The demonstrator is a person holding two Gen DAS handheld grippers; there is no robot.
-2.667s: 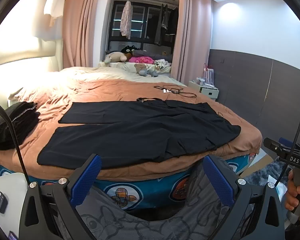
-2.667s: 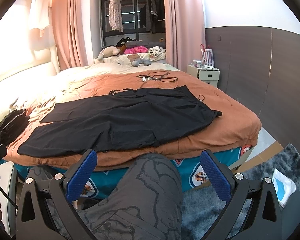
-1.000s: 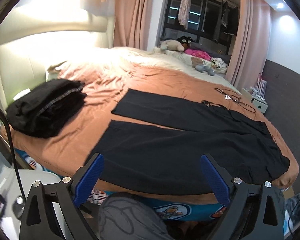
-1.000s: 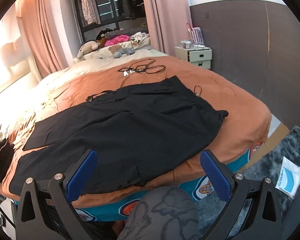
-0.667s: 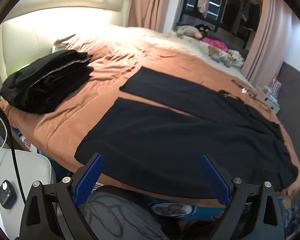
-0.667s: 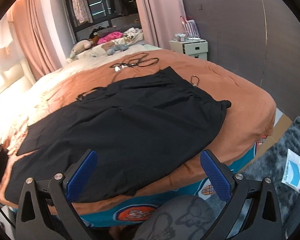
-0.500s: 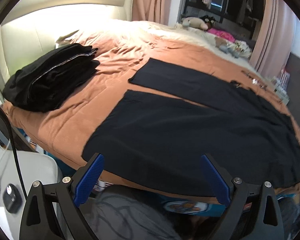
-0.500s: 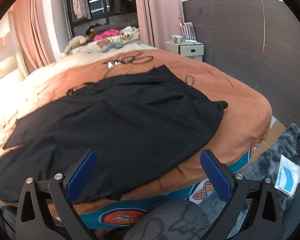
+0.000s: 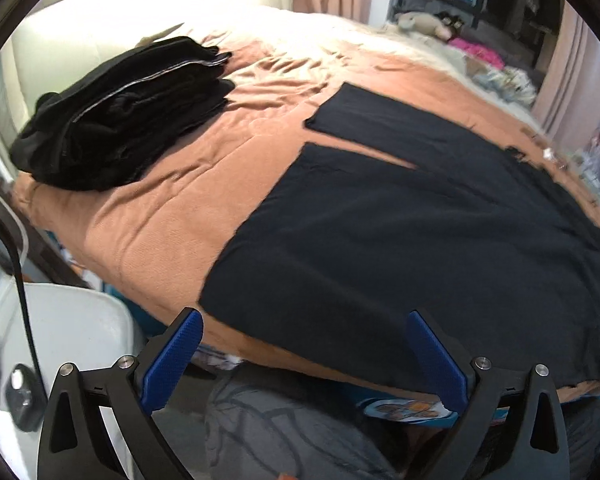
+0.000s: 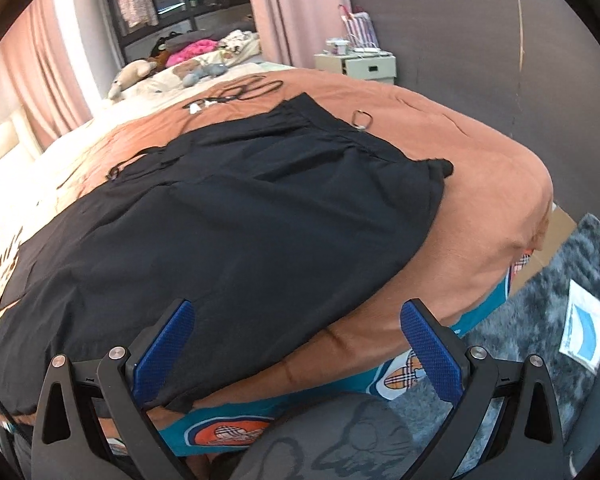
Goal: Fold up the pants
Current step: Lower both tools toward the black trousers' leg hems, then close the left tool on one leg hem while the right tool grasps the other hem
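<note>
One pair of black pants (image 9: 440, 232) lies flat, legs apart, ahead of two wide-open, empty grippers, left gripper (image 9: 302, 346) and right gripper (image 10: 298, 332).

One pants (image 9: 420, 232), two hand-held grippers (image 9: 302, 336)

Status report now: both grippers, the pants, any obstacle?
Left gripper open, empty. Right gripper open, empty. Black pants flat on bed, unfolded. Metal ring beside waistband, off the fabric.

folded dark clothes pile (image 9: 120, 116) on orange blanket (image 9: 172, 200) | cables (image 10: 240, 92) | nightstand (image 10: 358, 65) | grey rug (image 10: 540, 312)
</note>
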